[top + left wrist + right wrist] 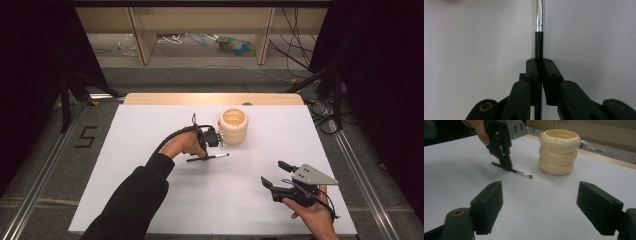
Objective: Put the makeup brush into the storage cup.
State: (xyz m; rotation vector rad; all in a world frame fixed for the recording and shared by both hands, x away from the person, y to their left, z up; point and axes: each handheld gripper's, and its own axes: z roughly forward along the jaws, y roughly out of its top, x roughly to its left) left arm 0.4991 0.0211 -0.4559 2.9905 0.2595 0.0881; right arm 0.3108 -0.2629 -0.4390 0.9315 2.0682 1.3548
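A thin black brush (216, 156) with a silver ferrule (539, 17) lies low over the white table sheet (150, 130), just in front of a cream ribbed holder (233, 126). My left gripper (203, 157) points down and is shut on the brush's black handle (539, 45); in the right gripper view it (506, 165) grips mid-handle, with the bristle tip (530, 176) pointing toward the holder (559, 152). I cannot tell whether the brush touches the sheet. My right gripper (274, 173) is held near the front right, open and with nothing between its jaws (539, 202).
The holder is open at the top and stands upright at the back centre of the table. A wooden edge (210, 98) runs along the far side. Cables and clutter lie on the floor beyond.
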